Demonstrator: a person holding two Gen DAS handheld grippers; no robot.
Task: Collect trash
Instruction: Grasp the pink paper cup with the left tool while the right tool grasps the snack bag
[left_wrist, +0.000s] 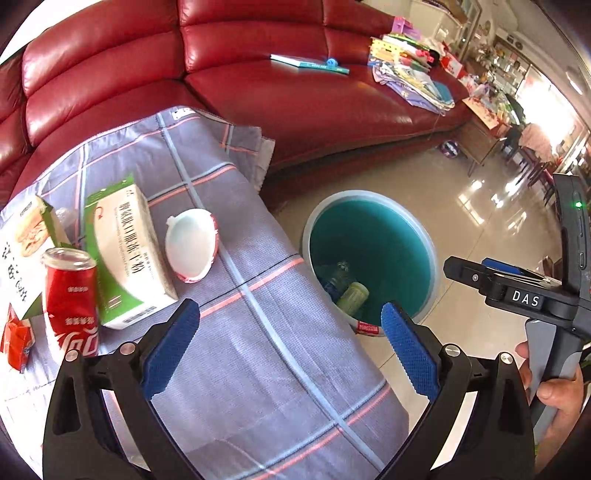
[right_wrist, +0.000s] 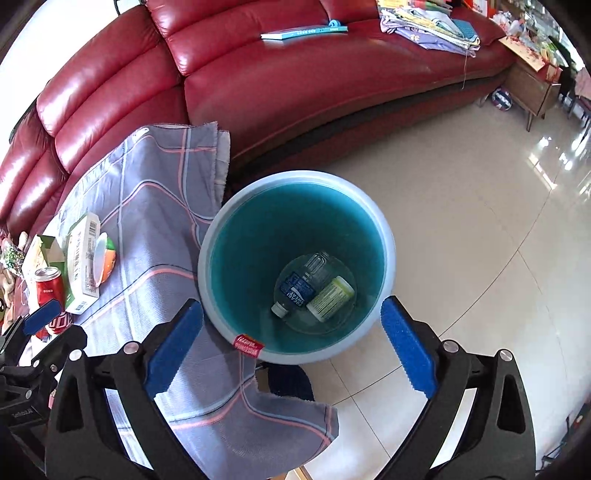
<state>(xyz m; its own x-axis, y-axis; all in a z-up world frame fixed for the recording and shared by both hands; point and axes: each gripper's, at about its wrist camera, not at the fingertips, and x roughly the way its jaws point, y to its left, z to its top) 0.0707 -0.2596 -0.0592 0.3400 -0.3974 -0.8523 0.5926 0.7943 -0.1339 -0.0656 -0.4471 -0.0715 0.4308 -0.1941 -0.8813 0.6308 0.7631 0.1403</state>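
Observation:
A blue bin (left_wrist: 373, 195) (right_wrist: 295, 177) stands on the floor beside the cloth-covered table (left_wrist: 258, 369) (right_wrist: 147, 206). Inside lie a clear bottle (right_wrist: 301, 286) and a green-labelled bottle (right_wrist: 330, 297) (left_wrist: 352, 295). On the table stand a red cola can (left_wrist: 70, 299) (right_wrist: 50, 286), a green-and-white box (left_wrist: 125, 251) (right_wrist: 83, 258), a white bowl-shaped cup (left_wrist: 190, 243) (right_wrist: 103, 258) and a food box (left_wrist: 26, 243). My left gripper (left_wrist: 291, 347) is open and empty over the table edge. My right gripper (right_wrist: 291, 343) is open and empty above the bin.
A red leather sofa (left_wrist: 295, 99) (right_wrist: 295, 85) runs behind the table, with a book (left_wrist: 310, 63) and a pile of papers (left_wrist: 410, 70) on it. Tiled floor (right_wrist: 461, 221) lies right of the bin. A red packet (left_wrist: 18, 339) lies at the table's left edge.

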